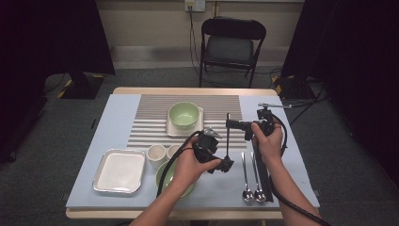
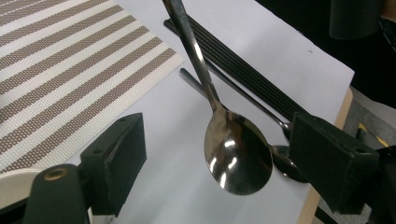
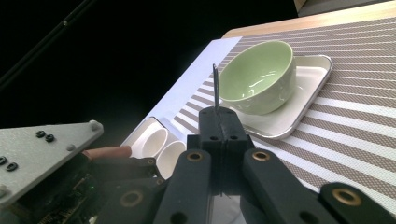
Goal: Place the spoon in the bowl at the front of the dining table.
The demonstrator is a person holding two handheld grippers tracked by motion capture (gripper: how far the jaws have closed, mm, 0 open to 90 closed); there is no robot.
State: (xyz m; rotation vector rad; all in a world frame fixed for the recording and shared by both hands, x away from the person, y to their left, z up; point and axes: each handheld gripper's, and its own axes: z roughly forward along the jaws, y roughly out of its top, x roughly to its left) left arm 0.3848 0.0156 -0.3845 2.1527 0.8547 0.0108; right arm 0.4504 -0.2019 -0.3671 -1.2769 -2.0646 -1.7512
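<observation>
High view: over the blue mat (image 1: 117, 108), my right gripper (image 1: 229, 124) is pinched shut on the handle of a spoon (image 1: 227, 141) hanging bowl-down, clear of the table. My left gripper (image 2: 219, 163) stands spread around its bowl, not touching. I judge the spoon light, stiff, slippery; grip the narrow neck.

The bowl (image 1: 184, 114) sits on a small tray (image 1: 172, 130) on the placemat (image 1: 150, 117); 2 cups (image 1: 156, 153) stand before it, 2 spoons (image 1: 246, 176) lie right.
</observation>
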